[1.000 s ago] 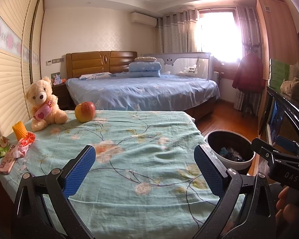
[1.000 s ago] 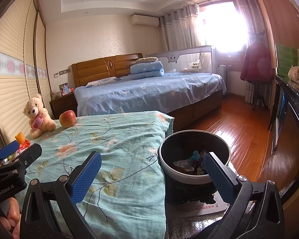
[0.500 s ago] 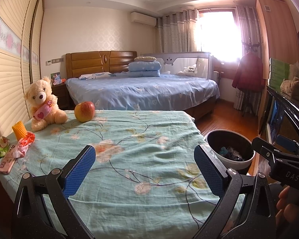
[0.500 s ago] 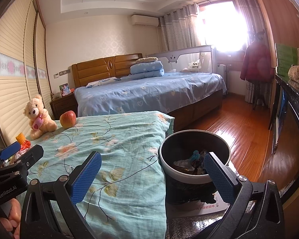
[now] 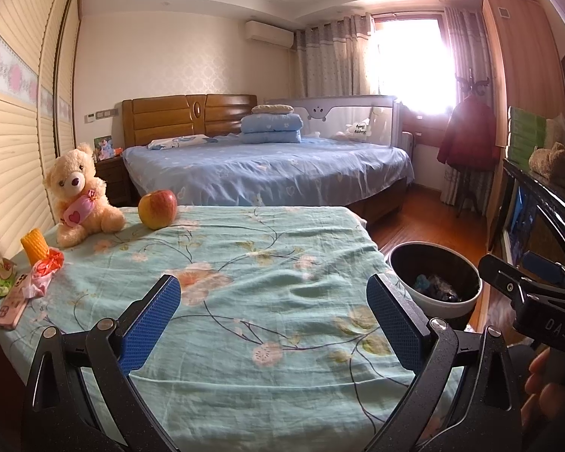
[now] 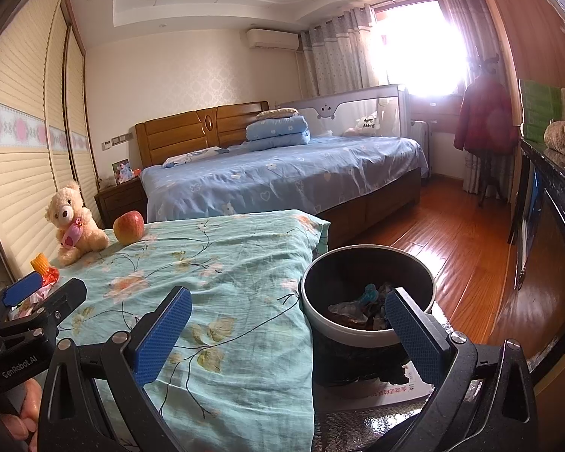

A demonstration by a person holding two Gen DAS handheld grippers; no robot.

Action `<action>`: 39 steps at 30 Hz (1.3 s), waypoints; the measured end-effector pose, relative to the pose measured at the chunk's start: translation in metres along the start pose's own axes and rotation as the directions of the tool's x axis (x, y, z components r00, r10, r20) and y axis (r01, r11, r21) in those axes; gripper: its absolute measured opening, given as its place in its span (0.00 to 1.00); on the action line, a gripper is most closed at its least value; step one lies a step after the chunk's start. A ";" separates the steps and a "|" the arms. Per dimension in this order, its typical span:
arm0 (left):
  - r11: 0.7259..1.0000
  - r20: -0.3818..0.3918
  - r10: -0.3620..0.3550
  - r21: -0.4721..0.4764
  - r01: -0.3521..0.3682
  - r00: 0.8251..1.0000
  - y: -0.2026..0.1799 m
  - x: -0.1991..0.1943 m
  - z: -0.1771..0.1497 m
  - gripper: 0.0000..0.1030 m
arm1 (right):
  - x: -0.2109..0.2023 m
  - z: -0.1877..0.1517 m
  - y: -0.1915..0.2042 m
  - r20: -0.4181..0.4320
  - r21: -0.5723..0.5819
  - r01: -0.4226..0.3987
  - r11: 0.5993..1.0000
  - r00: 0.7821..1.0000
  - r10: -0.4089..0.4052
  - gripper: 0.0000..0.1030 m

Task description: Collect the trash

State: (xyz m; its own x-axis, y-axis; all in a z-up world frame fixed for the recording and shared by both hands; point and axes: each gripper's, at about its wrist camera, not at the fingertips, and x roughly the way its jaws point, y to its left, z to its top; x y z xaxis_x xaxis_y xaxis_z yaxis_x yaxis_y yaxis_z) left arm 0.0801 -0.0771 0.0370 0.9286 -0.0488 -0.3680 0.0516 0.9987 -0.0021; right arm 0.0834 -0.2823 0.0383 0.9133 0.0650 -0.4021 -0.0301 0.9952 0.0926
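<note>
Clearly both the left gripper (image 5: 273,320) and right gripper (image 6: 288,329) gape wide, holding nothing. Crumpled red and pink wrappers (image 5: 43,277) lie at the floral sheet's (image 5: 245,301) left edge, well apart from the trash bin (image 6: 369,297). They look light, soft and crinkly, so pinching a bunched fold should work best.

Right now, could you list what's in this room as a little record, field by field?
place: bedroom
near surface: floral sheet
toys and food: teddy bear, apple
trash pile: crumpled wrappers at the sheet's left edge, beside a pink phone
bin: trash bin on the floor to the right, already holding scraps
left claw: open, empty
right claw: open, empty
</note>
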 end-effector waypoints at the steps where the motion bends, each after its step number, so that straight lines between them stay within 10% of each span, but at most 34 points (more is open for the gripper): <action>1: 1.000 -0.001 -0.001 0.001 0.001 1.000 0.000 0.001 0.000 0.98 | 0.000 0.000 0.000 0.001 0.000 -0.001 1.000 1.000 0.001 1.00; 39: 1.000 -0.057 -0.018 0.010 0.019 0.998 -0.001 0.024 -0.006 0.98 | 0.012 -0.004 -0.001 -0.036 0.032 -0.022 0.999 0.999 0.023 1.00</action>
State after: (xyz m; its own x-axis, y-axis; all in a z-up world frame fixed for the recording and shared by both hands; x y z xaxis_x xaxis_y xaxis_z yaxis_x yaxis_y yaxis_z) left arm 0.1006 -0.0790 0.0227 0.9048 -0.0659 -0.4206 0.0728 0.9973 0.0003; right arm 0.0930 -0.2818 0.0298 0.8973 0.0904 -0.4320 -0.0371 0.9908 0.1302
